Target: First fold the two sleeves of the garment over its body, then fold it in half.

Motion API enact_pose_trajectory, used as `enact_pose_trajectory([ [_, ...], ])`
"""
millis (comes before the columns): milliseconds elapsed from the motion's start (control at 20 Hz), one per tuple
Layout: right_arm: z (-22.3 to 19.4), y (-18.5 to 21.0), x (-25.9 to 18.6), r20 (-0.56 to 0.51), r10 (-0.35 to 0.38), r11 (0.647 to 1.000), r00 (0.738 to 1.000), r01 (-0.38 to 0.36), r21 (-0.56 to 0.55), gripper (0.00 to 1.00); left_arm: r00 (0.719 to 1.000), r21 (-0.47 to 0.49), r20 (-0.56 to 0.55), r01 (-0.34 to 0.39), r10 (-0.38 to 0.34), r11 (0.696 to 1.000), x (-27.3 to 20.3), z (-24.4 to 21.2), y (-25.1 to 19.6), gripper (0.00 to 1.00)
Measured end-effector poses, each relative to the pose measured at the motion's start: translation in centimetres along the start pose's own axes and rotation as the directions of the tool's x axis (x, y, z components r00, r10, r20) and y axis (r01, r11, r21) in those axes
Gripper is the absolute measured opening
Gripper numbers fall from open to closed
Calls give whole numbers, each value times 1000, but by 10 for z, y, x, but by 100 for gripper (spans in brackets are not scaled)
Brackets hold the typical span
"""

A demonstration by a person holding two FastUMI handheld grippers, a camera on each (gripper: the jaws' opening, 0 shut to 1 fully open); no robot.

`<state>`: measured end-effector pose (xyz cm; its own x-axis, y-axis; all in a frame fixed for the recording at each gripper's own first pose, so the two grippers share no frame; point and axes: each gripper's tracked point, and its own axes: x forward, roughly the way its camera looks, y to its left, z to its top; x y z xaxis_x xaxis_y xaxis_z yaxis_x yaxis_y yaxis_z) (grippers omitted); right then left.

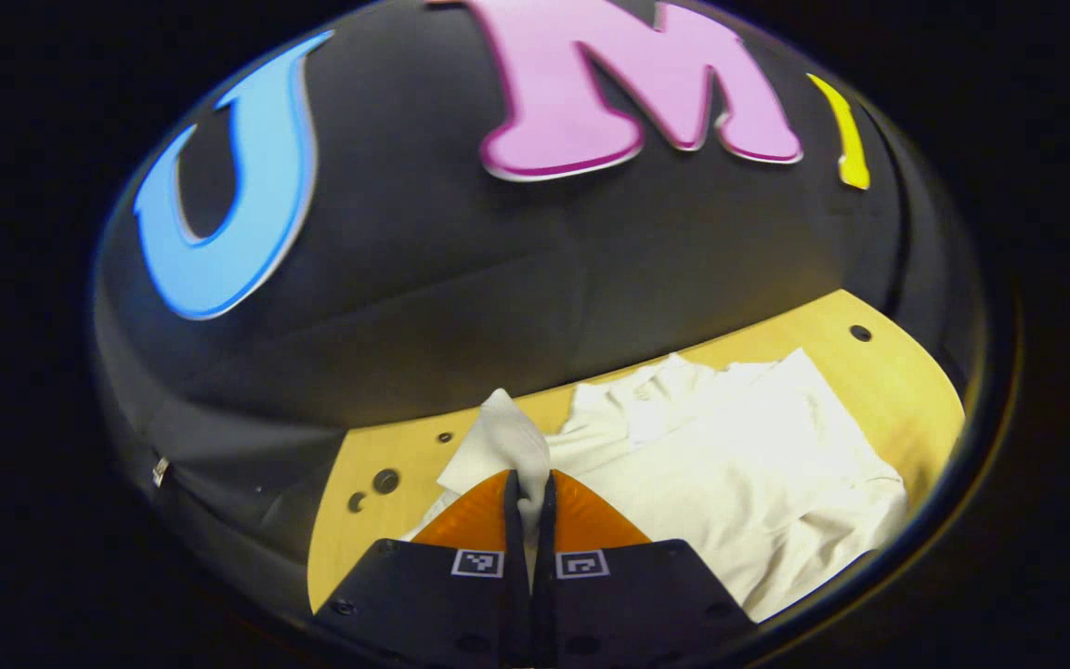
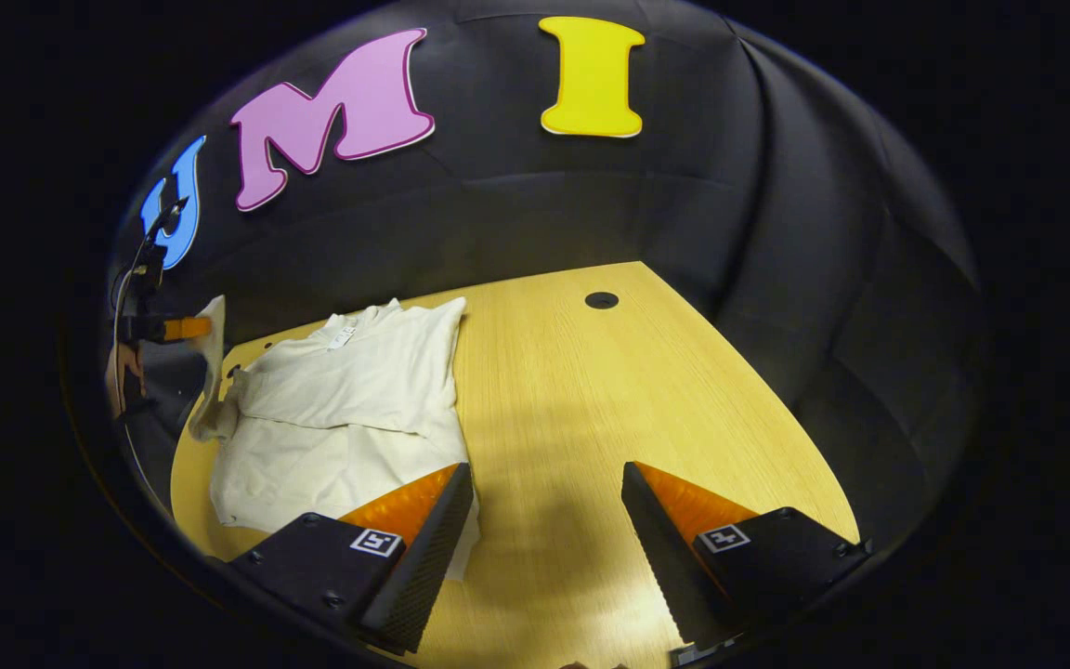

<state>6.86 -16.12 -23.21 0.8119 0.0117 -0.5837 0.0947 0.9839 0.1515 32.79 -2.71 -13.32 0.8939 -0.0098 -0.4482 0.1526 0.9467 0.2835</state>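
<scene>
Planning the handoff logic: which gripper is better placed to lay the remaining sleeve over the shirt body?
Left. The left gripper is shut on the sleeve, lifted beside the white shirt. The right gripper is open over the bare table, holding nothing.

You're working over a pale wooden table (image 2: 591,390) with small round holes (image 2: 601,300); a white garment (image 2: 349,409) lies flat on its left part.

A light wooden table (image 2: 591,390) with a round hole (image 2: 601,300) near its far edge.
</scene>
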Motion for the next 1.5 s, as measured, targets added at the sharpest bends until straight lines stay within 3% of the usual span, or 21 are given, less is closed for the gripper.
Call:
enact_pose_trajectory([
  [400,-5,-34,-1,0,-51,998,999,51,45,99,973,31,27,227,-228,973,30,44,-162,6],
  [850,-18,-63,-1,-27,-115,987,993,117,110,99,926,35,-16,377,-377,925,55,40,-271,9],
  [950,-22,-62,1,-33,-114,987,993,117,107,99,906,3,-2,423,-423,906,52,40,-290,22],
  [1050,-25,-56,2,-42,-106,989,993,110,101,99,893,-15,13,449,-449,893,45,43,-297,46],
  [1200,-25,-42,5,-38,-88,992,995,91,85,99,926,19,2,377,-377,926,45,26,-264,96],
  [1300,-26,-31,7,-42,-69,994,997,72,79,99,936,-22,-2,353,-353,936,35,14,-241,100],
  [1500,-30,-2,11,-59,-14,998,998,18,60,99,961,-109,2,276,-277,955,2,-18,-174,99],
])
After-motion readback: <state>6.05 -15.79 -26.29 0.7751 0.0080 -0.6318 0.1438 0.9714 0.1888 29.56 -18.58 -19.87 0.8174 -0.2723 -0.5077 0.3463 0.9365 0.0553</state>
